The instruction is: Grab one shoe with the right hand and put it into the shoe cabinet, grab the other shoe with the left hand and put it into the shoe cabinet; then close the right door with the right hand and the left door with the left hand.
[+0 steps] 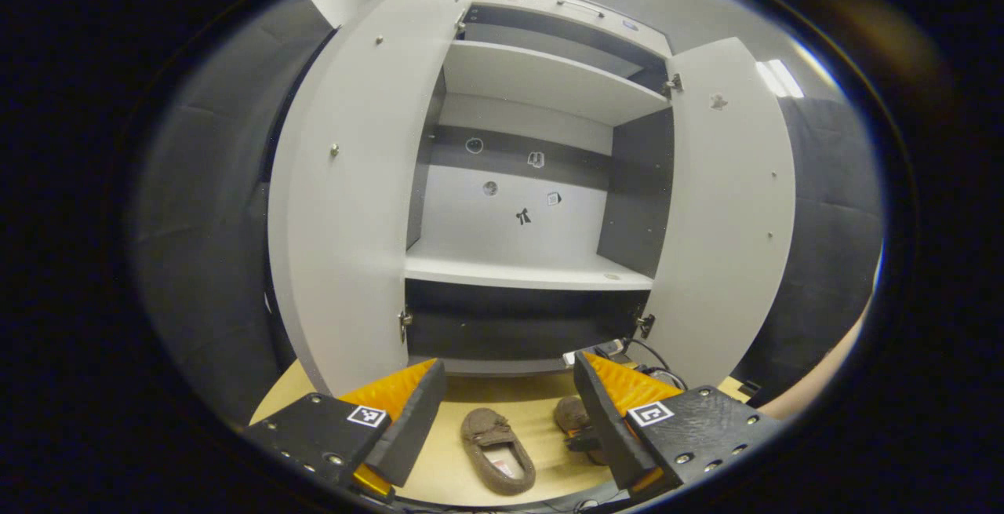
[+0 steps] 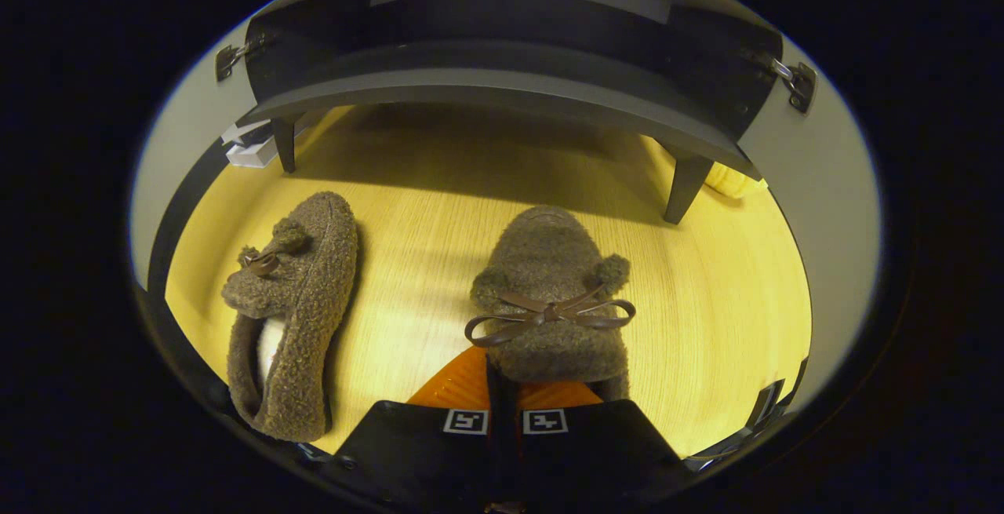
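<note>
In the left gripper view, the right-hand shoe (image 1: pixel 575 417) is largely hidden behind a finger of the left gripper (image 1: pixel 502 412), and only its toe and part of one side are seen. A dark object is seen at that shoe's edge, but what it is cannot be made out. In the right gripper view, the heel of the shoe with the bow (image 2: pixel 551 302) is covered by the fingers of the right gripper (image 2: pixel 504 388), which are drawn close together with only a thin slit between them; whether the shoe's rim is pinched between them cannot be told. The left gripper is held with its fingers spread wide apart, nothing between them, above the floor in front of the cabinet.

2 brown fuzzy slippers are seen, each with a thin brown bow over the toe. The other shoe (image 2: pixel 286 310) is lying beside the first, apart from it, its pale lining visible. Both are resting on the light wooden floor (image 2: pixel 706 326) just in front of the shoe cabinet (image 1: pixel 541 90), toes toward it.

The cabinet is grey, raised on dark legs, with pale shelves. Its left door (image 1: pixel 353 184) and right door (image 1: pixel 725 208) are both swung open. Small stickers are seen on the back panel. Dark padded walls (image 1: pixel 204 224) are seen on either side, and cables (image 1: pixel 655 365) lie by the cabinet's base.
</note>
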`<state>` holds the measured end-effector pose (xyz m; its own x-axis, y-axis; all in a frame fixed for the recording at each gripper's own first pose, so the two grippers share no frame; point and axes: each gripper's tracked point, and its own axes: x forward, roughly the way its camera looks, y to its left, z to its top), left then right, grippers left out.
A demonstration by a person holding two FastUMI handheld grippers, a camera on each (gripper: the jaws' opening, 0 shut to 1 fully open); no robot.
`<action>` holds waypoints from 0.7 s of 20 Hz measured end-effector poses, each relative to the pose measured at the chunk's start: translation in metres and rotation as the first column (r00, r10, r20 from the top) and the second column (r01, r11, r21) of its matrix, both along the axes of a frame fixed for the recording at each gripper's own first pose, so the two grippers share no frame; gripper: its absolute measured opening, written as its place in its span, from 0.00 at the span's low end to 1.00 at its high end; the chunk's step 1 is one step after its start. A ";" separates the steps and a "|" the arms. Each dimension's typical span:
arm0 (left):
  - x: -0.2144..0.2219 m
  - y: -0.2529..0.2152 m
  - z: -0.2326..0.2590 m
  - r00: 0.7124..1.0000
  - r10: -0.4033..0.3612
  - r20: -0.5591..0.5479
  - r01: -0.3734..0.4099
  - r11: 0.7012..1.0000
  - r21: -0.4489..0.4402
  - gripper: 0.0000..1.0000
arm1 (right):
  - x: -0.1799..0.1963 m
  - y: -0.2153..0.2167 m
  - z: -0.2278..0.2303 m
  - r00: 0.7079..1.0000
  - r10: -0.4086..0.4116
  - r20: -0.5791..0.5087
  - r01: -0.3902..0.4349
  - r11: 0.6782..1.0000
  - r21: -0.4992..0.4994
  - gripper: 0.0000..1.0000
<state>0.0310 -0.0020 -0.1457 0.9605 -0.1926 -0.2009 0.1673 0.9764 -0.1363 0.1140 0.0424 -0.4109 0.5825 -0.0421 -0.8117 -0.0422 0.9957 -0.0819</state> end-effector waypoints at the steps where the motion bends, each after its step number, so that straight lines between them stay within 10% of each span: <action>1: -0.002 -0.001 0.001 1.000 -0.002 0.000 0.002 1.000 0.004 0.95 | -0.004 -0.003 0.011 1.000 -0.007 0.017 0.006 1.000 0.012 0.02; 14: -0.023 -0.031 0.001 1.000 -0.014 0.008 0.014 1.000 0.000 0.95 | -0.098 -0.013 0.115 0.984 0.005 0.179 -0.038 0.982 0.186 0.02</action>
